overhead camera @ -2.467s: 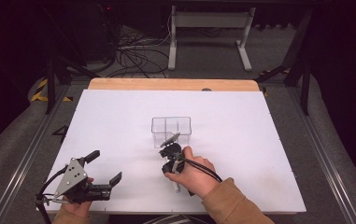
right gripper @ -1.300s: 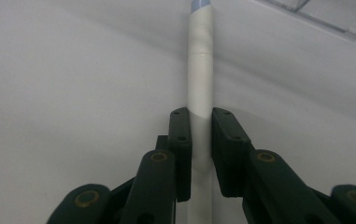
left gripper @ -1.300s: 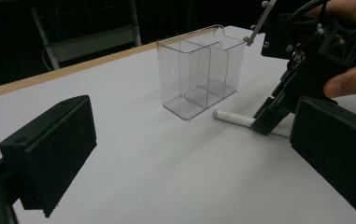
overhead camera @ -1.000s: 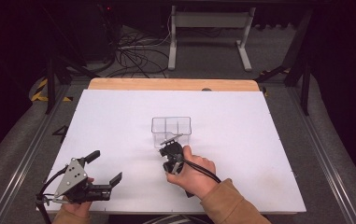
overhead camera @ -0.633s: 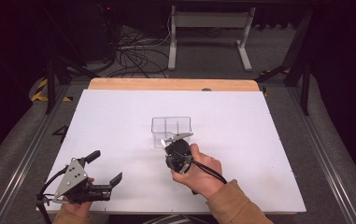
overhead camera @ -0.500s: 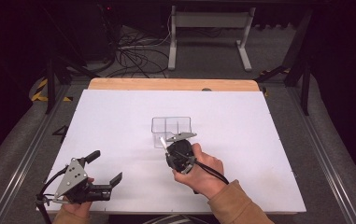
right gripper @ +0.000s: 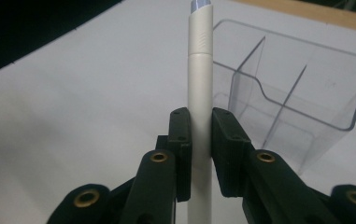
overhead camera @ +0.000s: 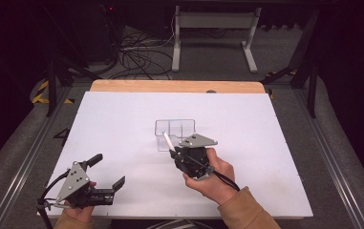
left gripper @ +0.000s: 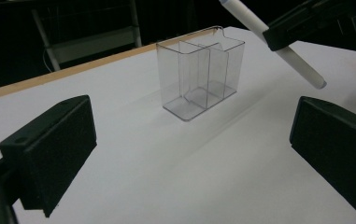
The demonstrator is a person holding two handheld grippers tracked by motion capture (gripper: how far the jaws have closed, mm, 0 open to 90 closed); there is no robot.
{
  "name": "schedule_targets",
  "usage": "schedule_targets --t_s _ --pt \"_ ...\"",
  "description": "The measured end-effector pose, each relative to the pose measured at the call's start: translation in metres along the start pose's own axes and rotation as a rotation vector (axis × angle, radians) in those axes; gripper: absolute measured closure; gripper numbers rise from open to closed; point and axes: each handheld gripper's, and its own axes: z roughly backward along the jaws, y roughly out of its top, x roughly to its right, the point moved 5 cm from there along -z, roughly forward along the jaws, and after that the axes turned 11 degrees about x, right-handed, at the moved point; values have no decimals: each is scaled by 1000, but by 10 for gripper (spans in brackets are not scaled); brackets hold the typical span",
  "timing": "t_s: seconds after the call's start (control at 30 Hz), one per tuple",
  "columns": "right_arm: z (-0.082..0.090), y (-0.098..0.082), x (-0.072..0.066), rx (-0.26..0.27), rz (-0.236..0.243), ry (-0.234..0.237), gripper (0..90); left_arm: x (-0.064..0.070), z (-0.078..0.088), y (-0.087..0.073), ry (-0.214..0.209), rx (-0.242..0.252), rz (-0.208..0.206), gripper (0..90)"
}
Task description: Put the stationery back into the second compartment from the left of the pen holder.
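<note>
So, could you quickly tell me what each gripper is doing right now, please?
Left gripper: open, holding nothing.
Right gripper: shut on the white pen, beside the clear organizer.

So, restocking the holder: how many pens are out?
1: a white pen clamped in the right gripper, lifted beside the clear organizer.

This looks like a lab or test bay set up for recording, not a home or shop. A white board (overhead camera: 122,119) lies as a work surface on a wooden tabletop (overhead camera: 175,86) whose far edge shows bare. Metal rails (overhead camera: 22,157) run along the left and right sides over grey carpet (overhead camera: 284,67). Beyond the far edge, loose black cables (overhead camera: 139,52) tangle on the floor beside a white metal stand (overhead camera: 213,21). Yellow and black hazard tape (overhead camera: 40,91) marks the floor at far left. The surroundings are dark.
</note>
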Motion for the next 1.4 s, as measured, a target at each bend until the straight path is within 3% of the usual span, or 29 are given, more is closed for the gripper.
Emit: schedule_targets --t_s 0.13,0.53,0.8,1.4 --pt "3 4 1 38 -6 11 792 0 0 0 0 0 -1 14" --pt "14 26 10 249 8 26 792 0 0 0 2 0 1 14" --pt "15 35 15 301 -11 30 792 0 -1 -1 1 -2 3 14" --pt "4 65 25 380 39 22 791 -2 -1 -2 1 -4 5 14"
